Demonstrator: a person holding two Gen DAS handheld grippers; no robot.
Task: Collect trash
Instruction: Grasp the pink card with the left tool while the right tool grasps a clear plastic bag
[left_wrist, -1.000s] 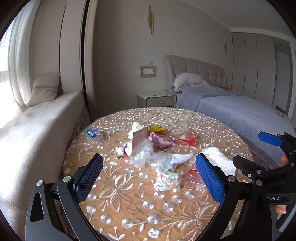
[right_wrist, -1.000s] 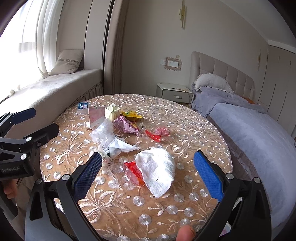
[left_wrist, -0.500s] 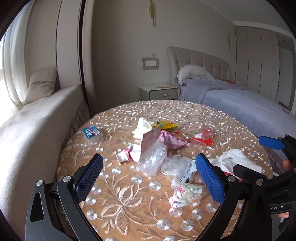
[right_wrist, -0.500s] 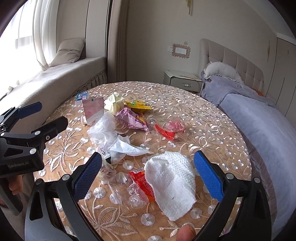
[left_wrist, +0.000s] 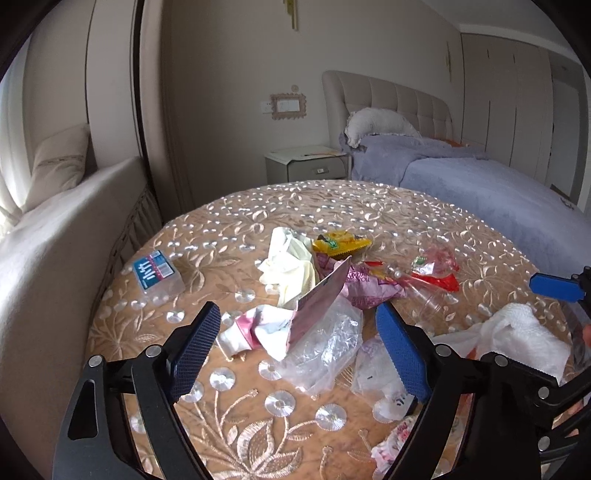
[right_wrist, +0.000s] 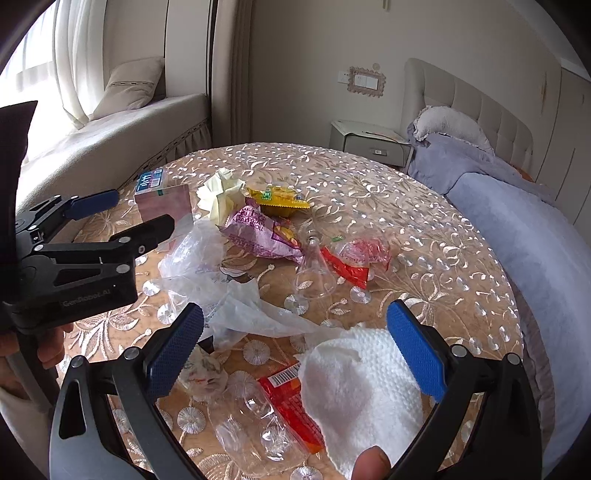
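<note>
Over the table (left_wrist: 229, 221), left claw (left_wrist: 299, 350) apart around pink wrapper (left_wrist: 317, 310), right claw (right_wrist: 295, 354) apart above tissue (right_wrist: 354, 384).

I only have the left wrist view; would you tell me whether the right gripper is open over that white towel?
Observer: Yes, the right gripper is open; the towel lies between its fingers, nearer the right one.
Operator: Is anything under the towel?
Observer: A red wrapper with a barcode pokes out from under its left edge.
Operator: Anything else close by?
Observer: Crushed clear plastic lies partly over that wrapper.
</note>
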